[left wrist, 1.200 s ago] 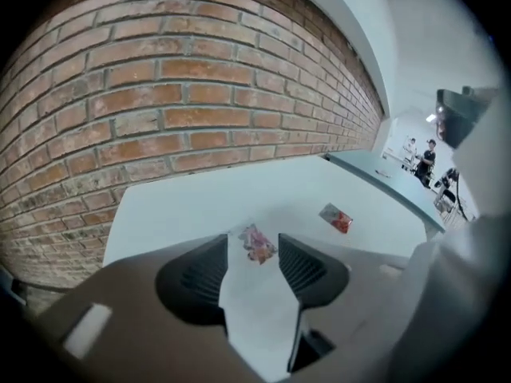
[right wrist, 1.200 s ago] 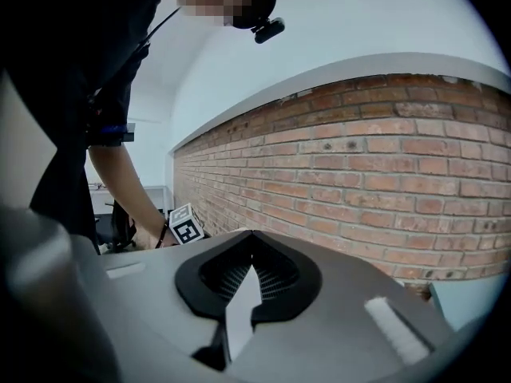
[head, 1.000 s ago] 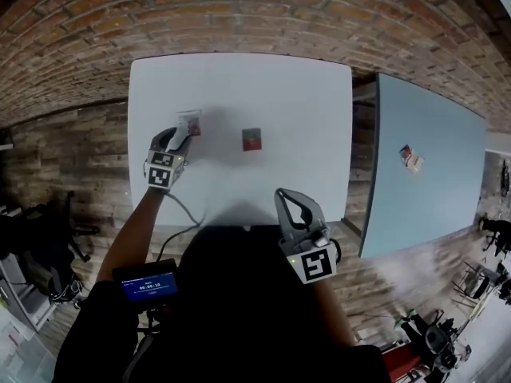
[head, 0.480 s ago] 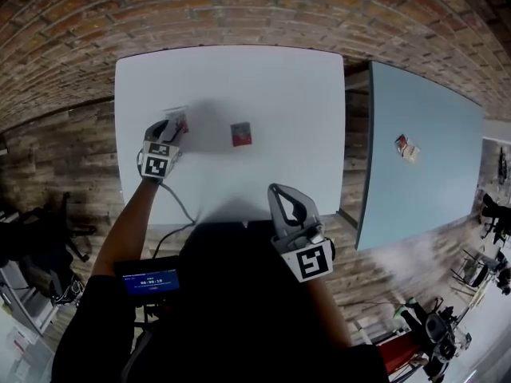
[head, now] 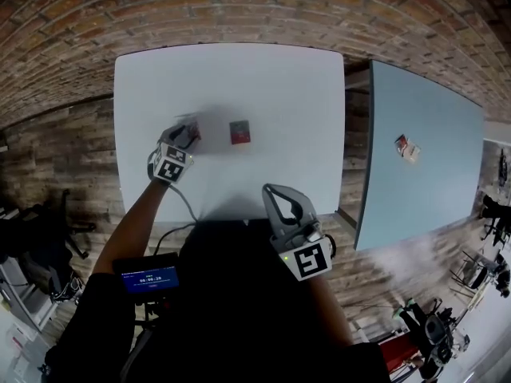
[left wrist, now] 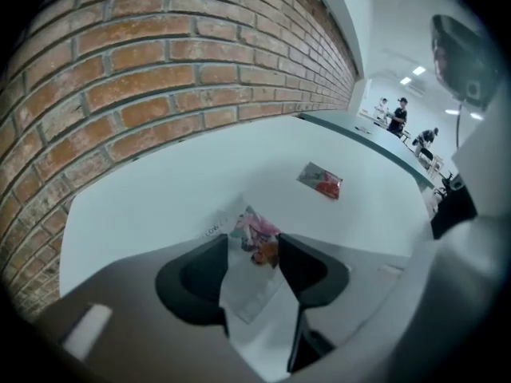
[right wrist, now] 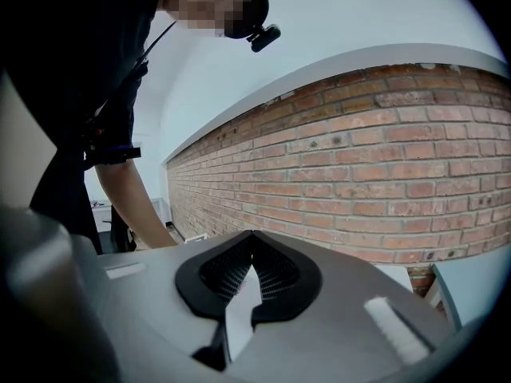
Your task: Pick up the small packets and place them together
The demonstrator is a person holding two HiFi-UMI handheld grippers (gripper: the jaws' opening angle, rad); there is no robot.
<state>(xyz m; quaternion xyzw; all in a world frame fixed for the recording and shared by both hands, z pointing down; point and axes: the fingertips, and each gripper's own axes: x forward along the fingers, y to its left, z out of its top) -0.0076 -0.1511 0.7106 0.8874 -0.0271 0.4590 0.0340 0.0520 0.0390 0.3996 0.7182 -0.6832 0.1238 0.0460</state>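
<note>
The white desk (head: 239, 78) sits where it did in my head view, with the blue desk (head: 431, 150) off its right edge. What has changed is my left gripper (head: 185, 136): it has slid from the left side of the white desk in toward the desk's middle, and it shows a little blurred. My right gripper (head: 275, 198) has not shifted; it hangs over the white desk's near edge, jaws pressed together with nothing between them.

The left jaws are closed on the pale packet (left wrist: 255, 234). In the left gripper view its pink and orange printed end pokes out past the jaw tips, while the plain white end runs back between them toward the camera. It has travelled with the gripper toward the desk's middle.

The red packet (head: 239, 132) lies flat near the middle of the white desk, beyond the left jaws and apart from them. A third packet (head: 406, 148) lies off the white desk, on the blue one.
</note>
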